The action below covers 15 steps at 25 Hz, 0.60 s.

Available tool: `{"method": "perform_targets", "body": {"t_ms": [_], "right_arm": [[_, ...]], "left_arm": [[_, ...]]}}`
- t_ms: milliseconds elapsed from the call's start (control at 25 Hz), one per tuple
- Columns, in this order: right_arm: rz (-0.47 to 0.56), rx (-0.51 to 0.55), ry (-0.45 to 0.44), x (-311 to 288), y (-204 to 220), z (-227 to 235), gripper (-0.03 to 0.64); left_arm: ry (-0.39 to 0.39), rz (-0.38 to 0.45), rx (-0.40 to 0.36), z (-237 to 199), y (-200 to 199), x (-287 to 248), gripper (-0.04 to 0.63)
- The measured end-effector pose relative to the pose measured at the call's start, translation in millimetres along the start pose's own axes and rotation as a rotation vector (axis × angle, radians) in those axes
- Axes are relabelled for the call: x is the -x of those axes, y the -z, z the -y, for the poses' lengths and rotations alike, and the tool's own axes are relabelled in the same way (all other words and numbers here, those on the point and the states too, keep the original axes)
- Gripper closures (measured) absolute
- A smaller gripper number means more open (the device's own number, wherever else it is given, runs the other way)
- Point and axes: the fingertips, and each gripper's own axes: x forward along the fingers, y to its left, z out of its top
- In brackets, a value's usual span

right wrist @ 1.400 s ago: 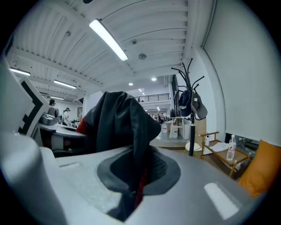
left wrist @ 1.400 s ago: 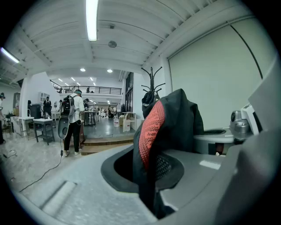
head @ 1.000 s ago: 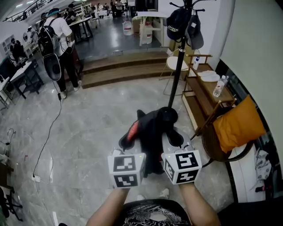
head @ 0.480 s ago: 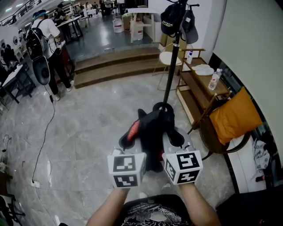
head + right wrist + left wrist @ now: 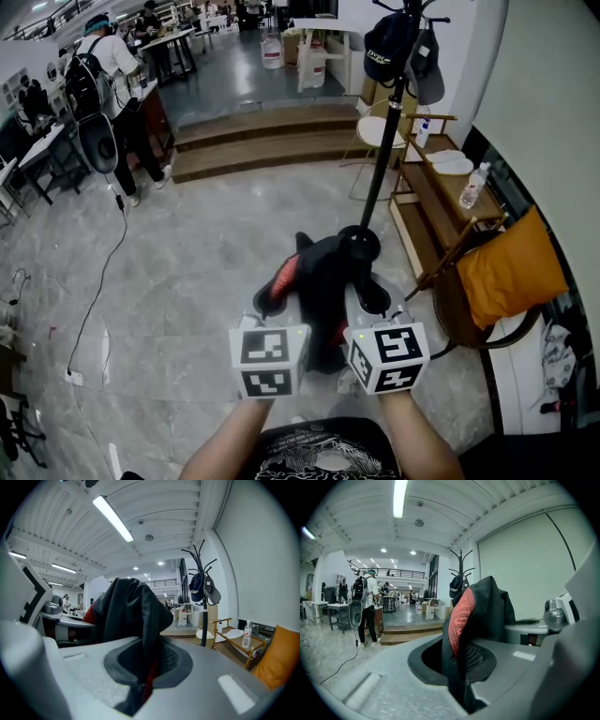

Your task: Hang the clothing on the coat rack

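Note:
A black garment with a red patch [image 5: 319, 281] hangs between my two grippers, held up in front of me. My left gripper [image 5: 274, 298] is shut on its red-patched side [image 5: 461, 616]. My right gripper [image 5: 373, 296] is shut on its black side [image 5: 133, 616]. The black coat rack [image 5: 386, 131] stands ahead and to the right, its round base [image 5: 360, 244] just beyond the garment. Two dark caps [image 5: 403, 52] hang near its top; they also show as caps [image 5: 202, 588] in the right gripper view. The garment's lower part is hidden behind the grippers.
A wooden shelf unit [image 5: 436, 183] with a water bottle [image 5: 472, 185] stands right of the rack, by the wall. A chair with an orange cushion [image 5: 506, 267] is at my right. A person with a backpack [image 5: 105, 89] stands far left beside tables; a cable [image 5: 98, 281] trails over the floor.
The view has swung slightly, so the coat rack and room sit further right and lower than half a second ago. Both grippers keep the same hold on the garment.

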Motion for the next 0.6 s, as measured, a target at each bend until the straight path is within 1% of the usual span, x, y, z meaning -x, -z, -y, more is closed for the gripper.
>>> {"method": "perform_targets", "body": {"t_ms": [320,600], "right_arm": [[-0.004,-0.009,-0.070,-42,-9,42,0.592],[-0.006,-0.026,-0.089,-73,-14,93,0.592]], "left_arm": [[-0.049,-0.022,-0.001,12,-15,-57,0.568],[-0.071,-0.044,0.005,28,-23,-108,0.568]]}}
